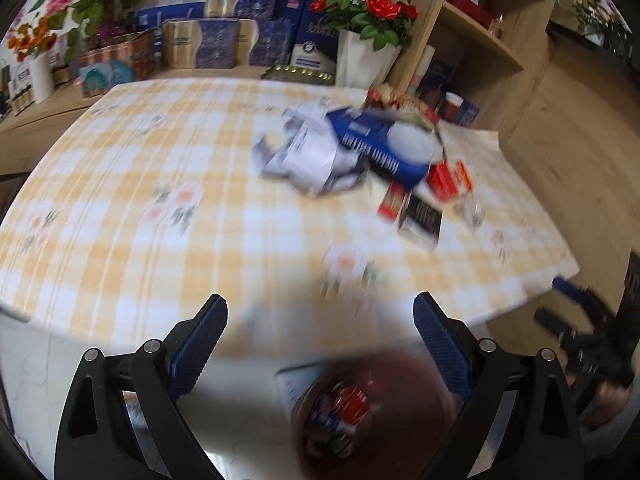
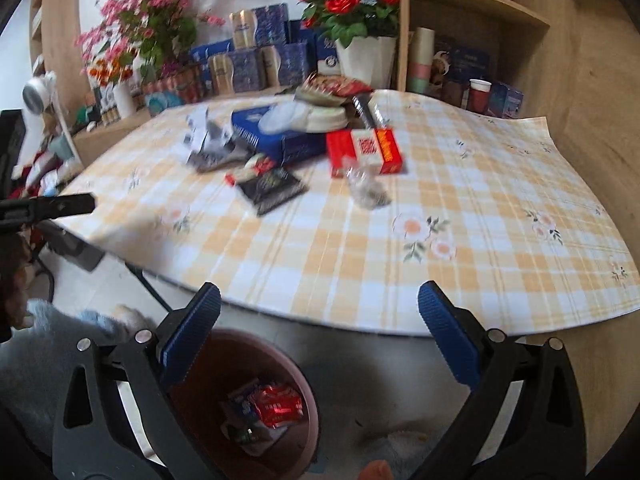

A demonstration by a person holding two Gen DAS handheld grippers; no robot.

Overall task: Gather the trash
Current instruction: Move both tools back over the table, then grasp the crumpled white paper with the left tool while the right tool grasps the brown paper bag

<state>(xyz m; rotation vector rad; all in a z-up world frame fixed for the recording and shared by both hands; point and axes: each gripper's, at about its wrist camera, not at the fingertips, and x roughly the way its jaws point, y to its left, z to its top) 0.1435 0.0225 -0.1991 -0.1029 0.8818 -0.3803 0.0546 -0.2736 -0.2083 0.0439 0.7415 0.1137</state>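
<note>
- Right wrist view: the right gripper (image 2: 319, 300) stands with its jaws spread wide and nothing between them. The bin (image 2: 256, 400) sits on the floor directly below and slightly left of it, already holding some wrappers.
- Left wrist view: the left gripper (image 1: 320, 312) is likewise spread and empty, with the bin below it and a little to its right.
- Remaining trash — a crumpled paper (image 2: 208, 136), a blue box (image 2: 280, 136), a red carton (image 2: 364, 150), a dark packet (image 2: 272, 188) and a clear crumpled wrapper (image 2: 366, 188) — lies on the bench (image 2: 460, 208) well ahead of both grippers.
- Risk: the pieces overlap. A grasp on the blue box would likely drag the white dish (image 2: 304, 118) resting on it, tipping it off the bench.
- Risk: the clear wrapper is thin and flat-lying — the fingers may close on the tablecloth instead and pull it, shifting everything.
- Risk: both grippers share the approach path over the bin; a simultaneous reach could bring them into collision.
- Risk: the rose pot (image 2: 366, 62) stands just behind the pile; overreach could knock it.
</note>
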